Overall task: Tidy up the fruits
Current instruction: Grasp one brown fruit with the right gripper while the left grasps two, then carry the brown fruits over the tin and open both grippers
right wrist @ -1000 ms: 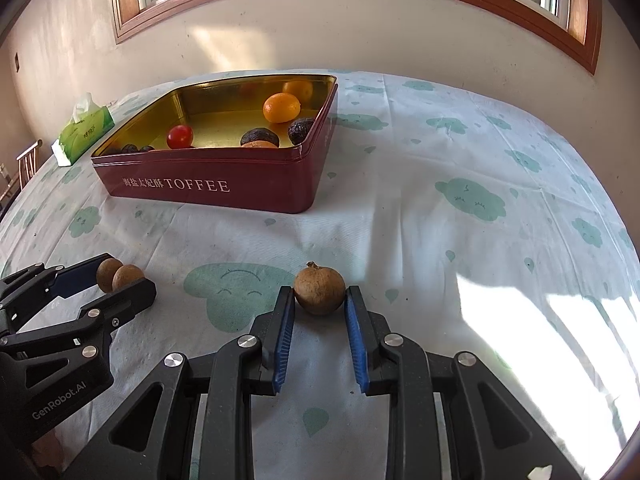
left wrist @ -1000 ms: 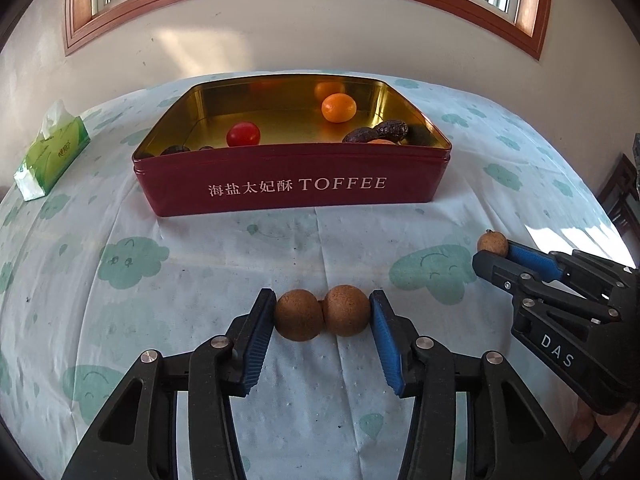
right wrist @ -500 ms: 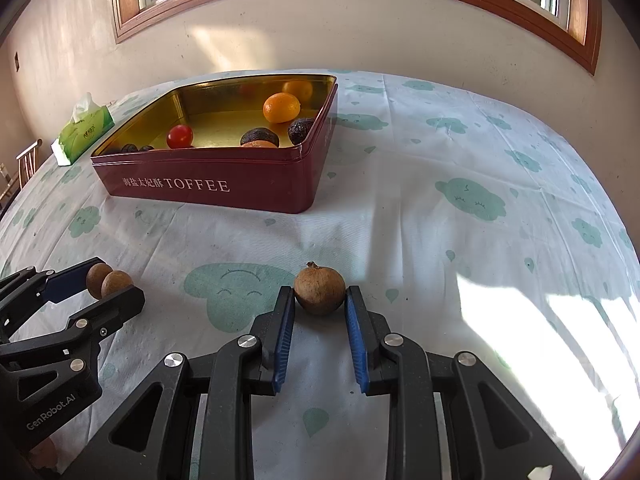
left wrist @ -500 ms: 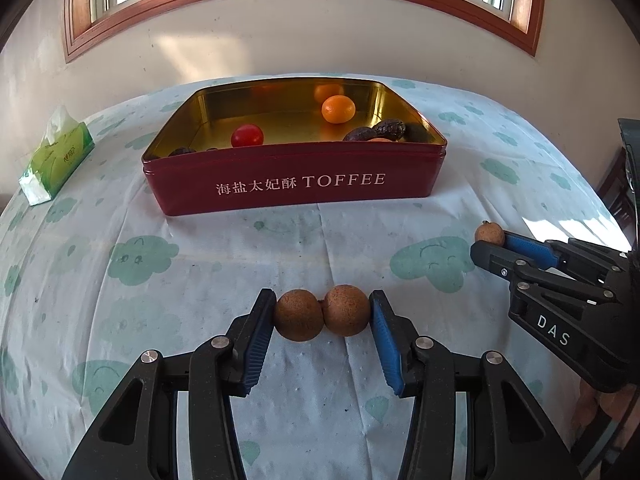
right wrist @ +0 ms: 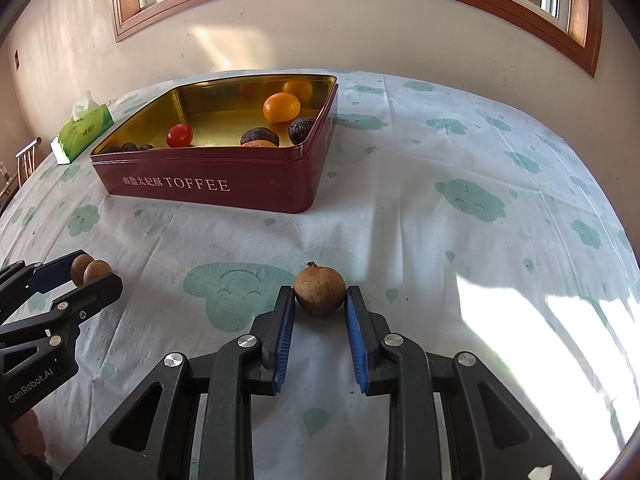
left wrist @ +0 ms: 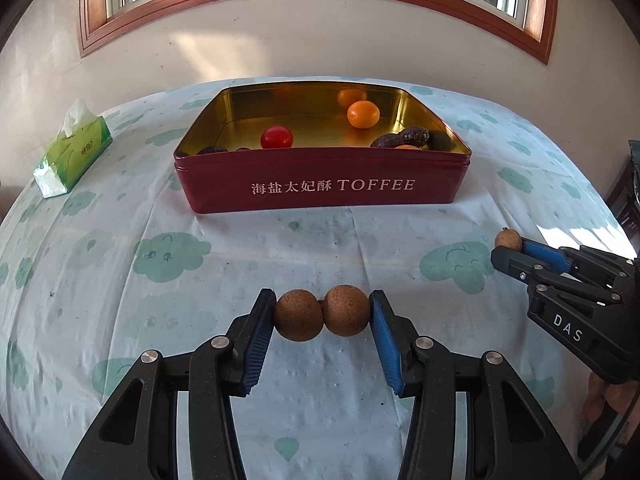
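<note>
Two joined longans (left wrist: 322, 317) sit pinched end to end in the left hand-held gripper (left wrist: 322, 322); the right hand-held gripper (right wrist: 320, 310) clamps a single longan (right wrist: 319, 290), both short of the toffee tin (left wrist: 320, 194). The pair, pressed only at its ends, could buckle apart and roll across the bench (left wrist: 120, 280).

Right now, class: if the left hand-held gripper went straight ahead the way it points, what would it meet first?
Probably the near red wall of the toffee tin. The left hand-held gripper, shut on two joined brown fruits, points at it over bare tablecloth. Its height is unclear, so it might clear the rim.
</note>
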Available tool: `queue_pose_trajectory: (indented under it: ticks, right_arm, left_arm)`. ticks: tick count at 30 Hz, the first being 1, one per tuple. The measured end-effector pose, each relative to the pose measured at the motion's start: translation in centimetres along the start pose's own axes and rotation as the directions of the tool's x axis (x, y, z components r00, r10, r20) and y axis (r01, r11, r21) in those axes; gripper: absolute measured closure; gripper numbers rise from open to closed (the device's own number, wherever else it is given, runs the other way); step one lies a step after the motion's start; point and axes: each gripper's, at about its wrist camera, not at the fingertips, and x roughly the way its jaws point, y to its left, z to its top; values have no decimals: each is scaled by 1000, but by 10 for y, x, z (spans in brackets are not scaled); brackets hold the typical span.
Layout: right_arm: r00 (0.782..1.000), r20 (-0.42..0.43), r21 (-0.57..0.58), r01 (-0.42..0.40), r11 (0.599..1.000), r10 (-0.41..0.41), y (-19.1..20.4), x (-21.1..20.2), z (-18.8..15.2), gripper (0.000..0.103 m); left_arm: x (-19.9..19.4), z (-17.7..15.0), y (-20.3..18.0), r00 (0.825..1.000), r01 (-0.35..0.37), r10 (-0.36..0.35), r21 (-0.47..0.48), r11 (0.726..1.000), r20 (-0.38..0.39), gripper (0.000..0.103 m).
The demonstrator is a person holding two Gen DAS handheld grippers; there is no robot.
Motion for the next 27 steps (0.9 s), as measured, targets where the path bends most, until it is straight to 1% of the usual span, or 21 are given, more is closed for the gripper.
queue_pose_trajectory:
  ticks: [12, 18, 23, 27]
  right_arm:
    - [1000, -2, 1, 6, 1000, -6, 0, 0, 0, 79]
    - [1000, -11, -2, 14, 1000, -14, 0, 0, 2, 79]
    - [1000, -12, 9, 13, 1000, -13, 0, -3, 5, 79]
    - [1000, -18, 20, -6, 1000, 7, 0, -7, 5, 79]
  left_arm:
    - [0, -3, 18, 999, -32, 32, -25, 999, -5, 54]
    - [0, -5, 22, 999, -53, 53, -16, 998, -10, 54]
    - [-2, -7, 29, 998, -58, 58, -36, 998, -15, 54]
    - [-3, -8, 33, 998, -67, 66, -40, 997, -13, 54]
